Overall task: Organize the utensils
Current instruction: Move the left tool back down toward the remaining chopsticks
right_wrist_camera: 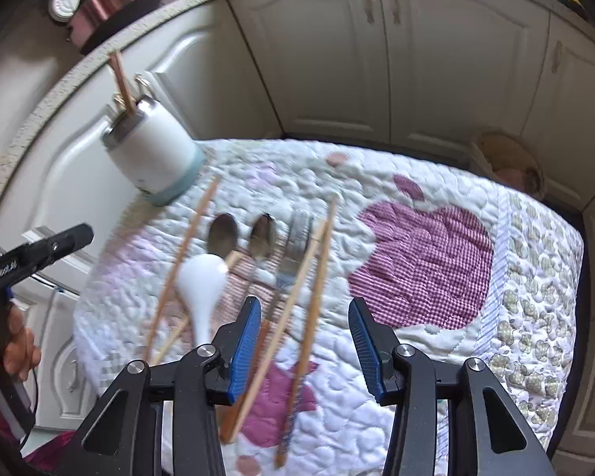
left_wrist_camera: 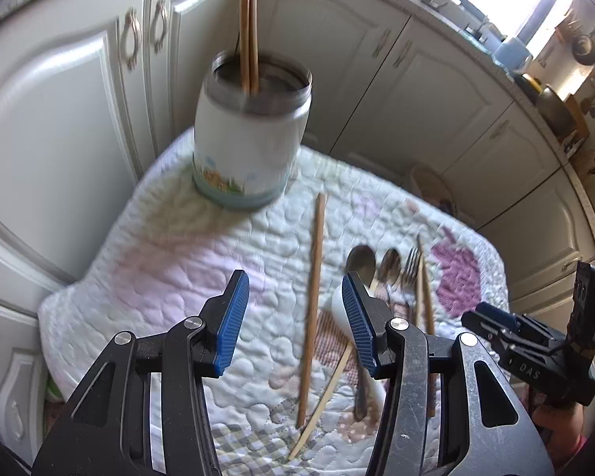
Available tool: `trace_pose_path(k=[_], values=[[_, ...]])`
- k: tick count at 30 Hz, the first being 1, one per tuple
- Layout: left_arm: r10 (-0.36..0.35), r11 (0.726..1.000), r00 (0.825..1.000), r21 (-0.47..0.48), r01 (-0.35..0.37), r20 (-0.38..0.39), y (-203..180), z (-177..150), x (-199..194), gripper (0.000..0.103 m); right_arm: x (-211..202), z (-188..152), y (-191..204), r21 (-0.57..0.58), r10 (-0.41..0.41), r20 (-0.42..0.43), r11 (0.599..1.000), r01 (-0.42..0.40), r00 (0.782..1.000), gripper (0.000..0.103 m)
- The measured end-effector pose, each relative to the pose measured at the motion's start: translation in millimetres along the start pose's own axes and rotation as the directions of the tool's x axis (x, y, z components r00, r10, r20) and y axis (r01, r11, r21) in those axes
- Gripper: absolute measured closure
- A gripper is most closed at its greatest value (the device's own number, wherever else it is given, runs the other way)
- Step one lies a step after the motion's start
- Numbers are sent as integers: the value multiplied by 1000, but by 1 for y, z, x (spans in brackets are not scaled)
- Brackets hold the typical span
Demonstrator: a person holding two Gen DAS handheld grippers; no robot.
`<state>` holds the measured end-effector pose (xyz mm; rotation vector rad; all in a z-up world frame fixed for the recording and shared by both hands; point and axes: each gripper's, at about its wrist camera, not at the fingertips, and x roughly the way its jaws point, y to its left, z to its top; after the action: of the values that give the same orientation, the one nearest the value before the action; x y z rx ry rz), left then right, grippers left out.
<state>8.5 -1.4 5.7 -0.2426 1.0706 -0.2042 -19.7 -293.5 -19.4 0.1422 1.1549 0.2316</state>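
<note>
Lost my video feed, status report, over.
Left gripper and right gripper open, empty. Two chopsticks in cup; spoons, fork, chopsticks loose on quilt. Nothing in the way.

The quilted cloth mat (right_wrist_camera: 436, 357) looked soft and puckered, with a gingham apple patch (right_wrist_camera: 424, 261). The chopsticks (left_wrist_camera: 312, 297) were matt wood, the two spoons (right_wrist_camera: 223, 234) and fork (right_wrist_camera: 297, 238) dull metal, and the white spoon (right_wrist_camera: 200, 281) glossy ceramic. The holder (left_wrist_camera: 250, 139) was smooth and white with a metal rim, the gripper pads (left_wrist_camera: 234, 317) ribbed blue plastic.

Two close wrist views angled down, sharing the quilted mat (left_wrist_camera: 170, 246) and utensils.
</note>
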Motion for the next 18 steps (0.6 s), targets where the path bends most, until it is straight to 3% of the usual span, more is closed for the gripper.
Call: trace_pose_path(k=[8,18], values=[[48,999,997,-2,-48,-61,1,2,33,55,34,21,-14,32,-28,-13,999,29,1000,69],[132,991,988,47,-128,-85,-11,19,70,54,67,32,-7,-72,-86,-62,994,82,994,75]])
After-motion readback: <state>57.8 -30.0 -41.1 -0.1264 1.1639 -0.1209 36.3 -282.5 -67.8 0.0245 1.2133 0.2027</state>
